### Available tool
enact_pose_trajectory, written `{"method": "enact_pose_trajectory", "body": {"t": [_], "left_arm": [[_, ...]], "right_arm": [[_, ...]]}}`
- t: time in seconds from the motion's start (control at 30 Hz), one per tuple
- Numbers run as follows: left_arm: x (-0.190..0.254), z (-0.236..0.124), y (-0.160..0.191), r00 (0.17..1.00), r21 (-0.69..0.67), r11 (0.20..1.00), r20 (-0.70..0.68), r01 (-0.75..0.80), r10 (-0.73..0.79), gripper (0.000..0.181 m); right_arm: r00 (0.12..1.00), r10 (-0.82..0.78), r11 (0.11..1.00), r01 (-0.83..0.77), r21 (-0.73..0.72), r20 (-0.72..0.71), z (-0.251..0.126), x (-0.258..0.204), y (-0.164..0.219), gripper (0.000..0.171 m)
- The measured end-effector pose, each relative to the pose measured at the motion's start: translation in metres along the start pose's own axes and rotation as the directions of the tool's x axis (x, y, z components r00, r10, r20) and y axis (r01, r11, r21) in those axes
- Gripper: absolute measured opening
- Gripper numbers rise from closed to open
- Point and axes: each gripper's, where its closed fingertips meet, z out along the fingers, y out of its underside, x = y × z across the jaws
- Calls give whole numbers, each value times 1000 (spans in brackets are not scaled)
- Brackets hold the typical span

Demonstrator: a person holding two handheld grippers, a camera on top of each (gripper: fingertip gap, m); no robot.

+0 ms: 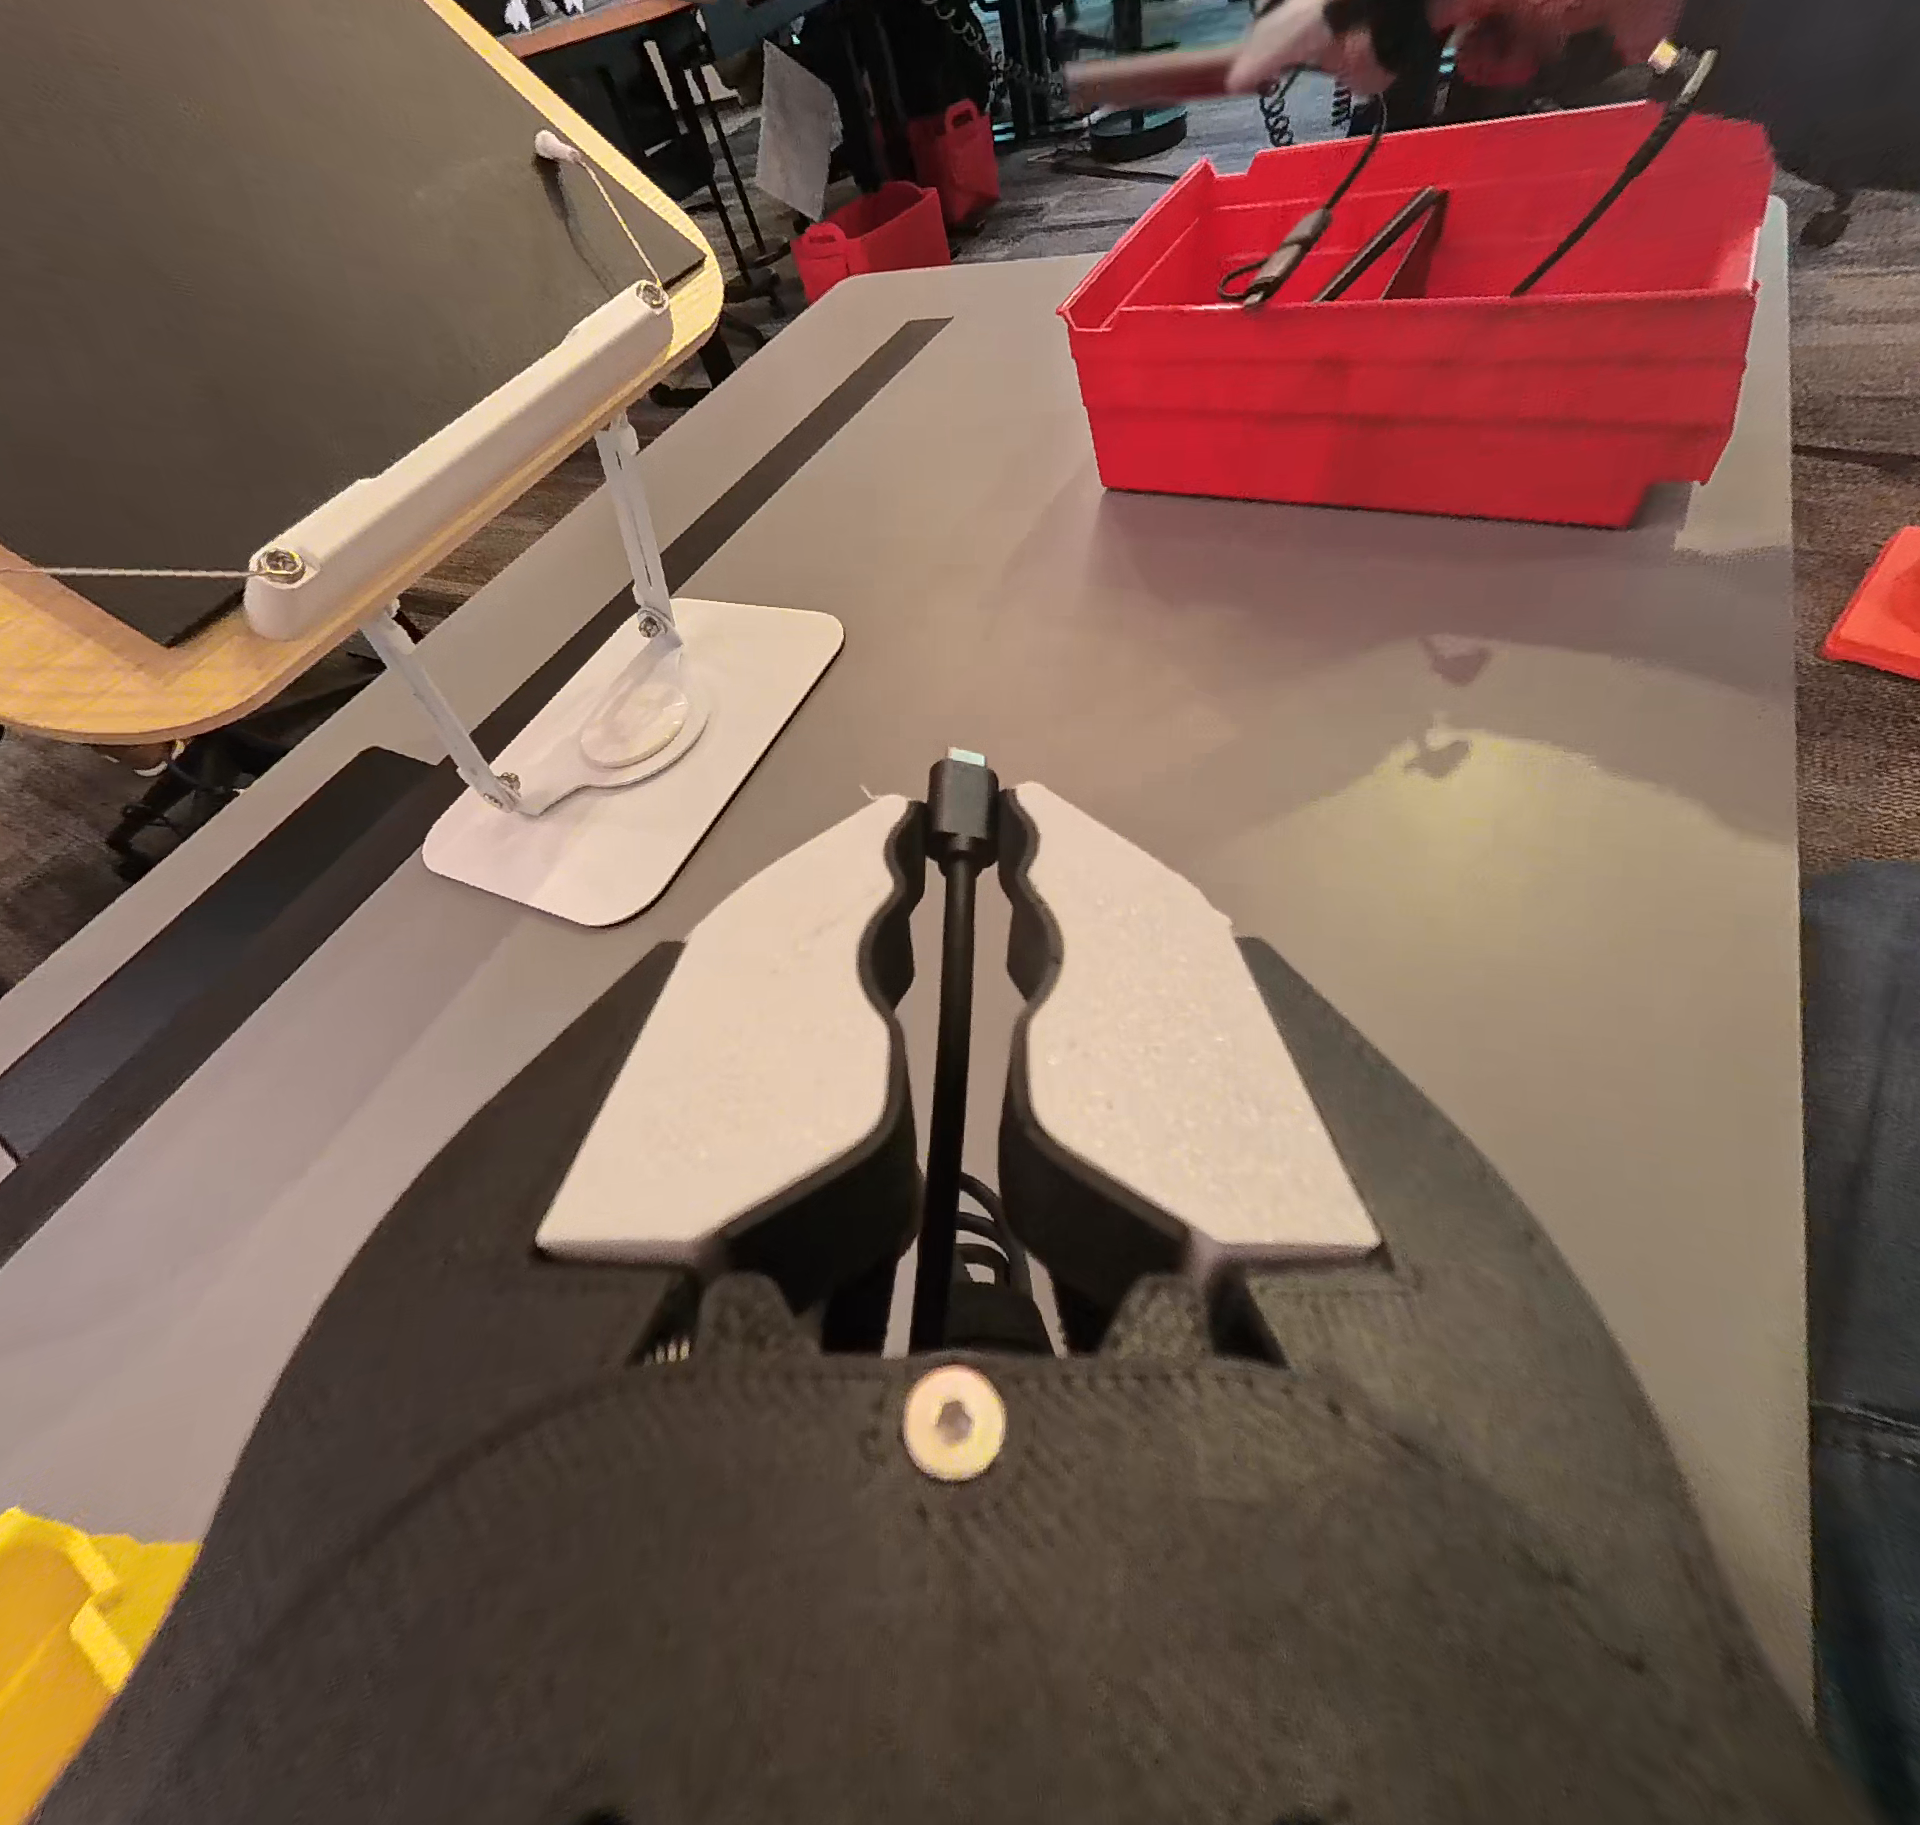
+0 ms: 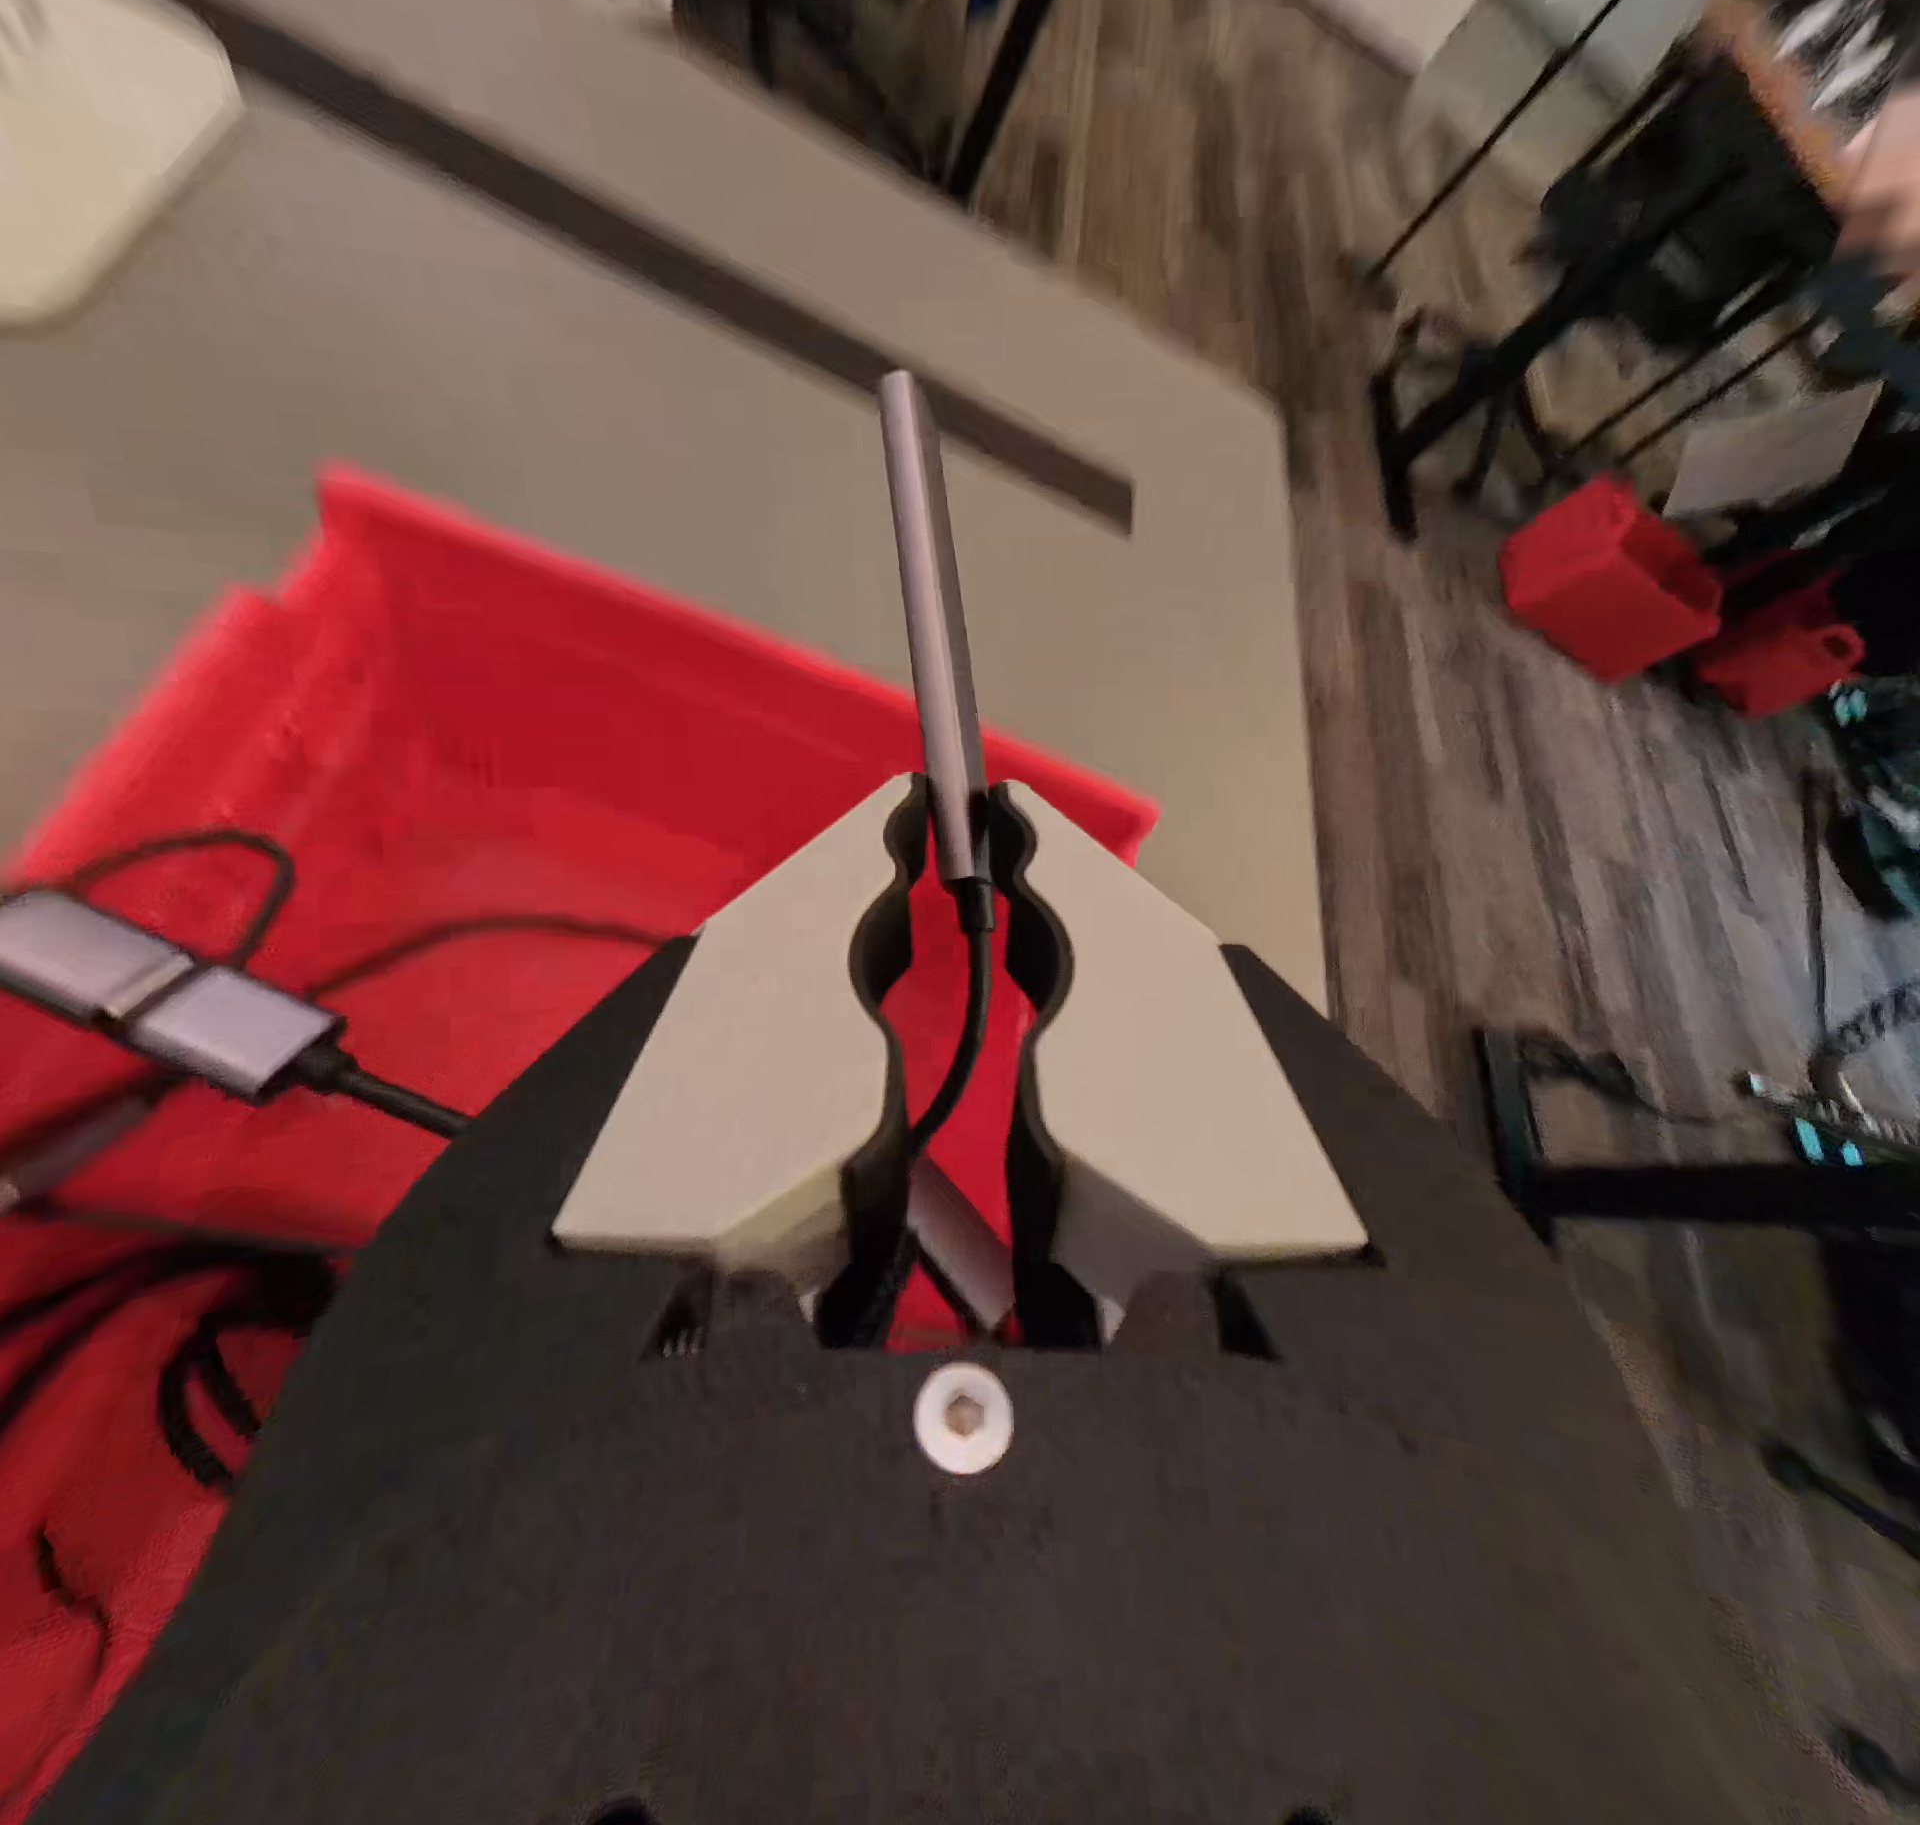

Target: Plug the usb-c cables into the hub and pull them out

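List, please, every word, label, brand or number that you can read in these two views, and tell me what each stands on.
None: no text can be read in either view.
Hanging paper sheet in the background: any marks are too small and blurred to read.
Red bin, USB-C plug in the left tool, grey hub in the right tool: no markings show.

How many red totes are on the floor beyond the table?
2: one red tote just past the table's far edge, a second tote behind it to the right. More may be hidden.
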Motion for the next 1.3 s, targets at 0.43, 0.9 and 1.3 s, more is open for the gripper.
{"method": "enact_pose_trajectory", "body": {"t": [0.43,0.9,1.3], "left_arm": [[2,-4,-15,1000,55,998,-3,7,-7,12],[11,-44,-94,991,337,932,-55,135,-124,13],[24,-53,-116,985,399,901,-83,171,-150,12]], "right_arm": [[978,-205,977,206,-61,23,-61,-17,-27,26],[528,-564,809,199,553,635,-210,-423,-138,65],[603,-772,554,484,677,200,-175,-468,-142,4]]}}
